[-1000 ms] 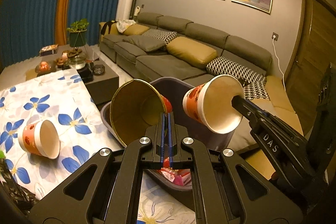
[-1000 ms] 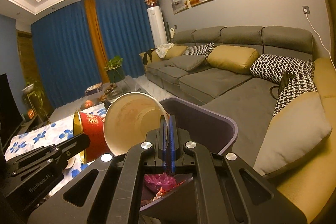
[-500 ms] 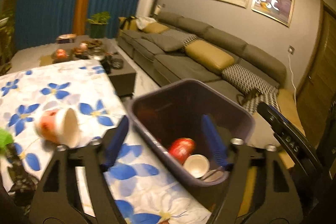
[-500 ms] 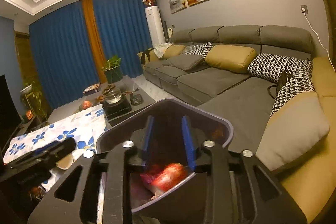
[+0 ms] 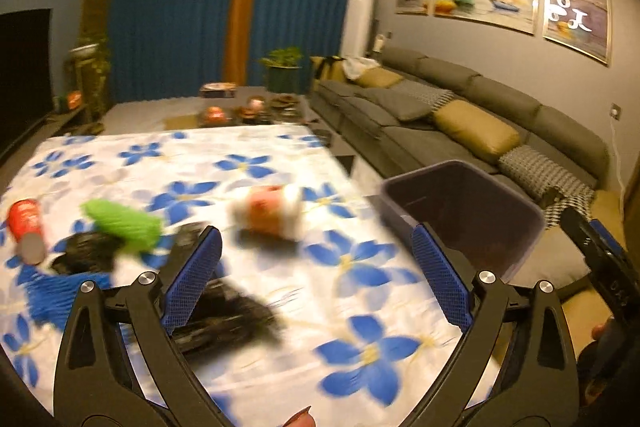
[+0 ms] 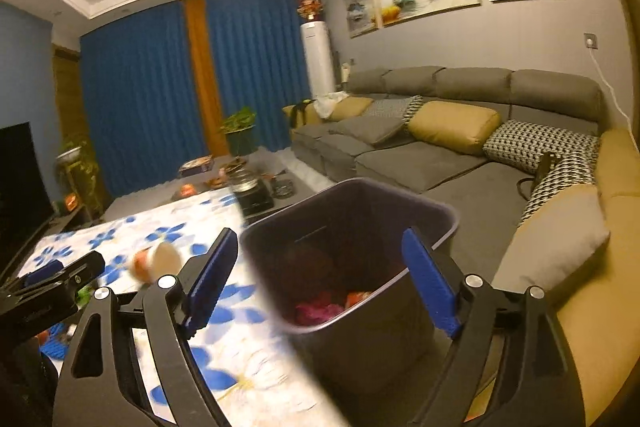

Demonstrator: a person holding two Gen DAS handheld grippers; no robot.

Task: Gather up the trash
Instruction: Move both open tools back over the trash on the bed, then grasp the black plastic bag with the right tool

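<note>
Purple bin (image 6: pixel 420 223) holds pink and red scraps (image 6: pixel 320 309) (blurred); left gripper (image 5: pixel 316 279), right gripper (image 6: pixel 320 277) jaws opening, empty.

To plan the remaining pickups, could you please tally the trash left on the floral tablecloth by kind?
Paper cups: 2, red cup, orange-and-white cup
Fuzzy bundles: 2, green bundle, blue bundle
Black crumpled pieces, blurred: 2
Total: 6

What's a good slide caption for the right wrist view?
Right gripper opening, empty, over the purple trash bin beside the floral table.
</note>
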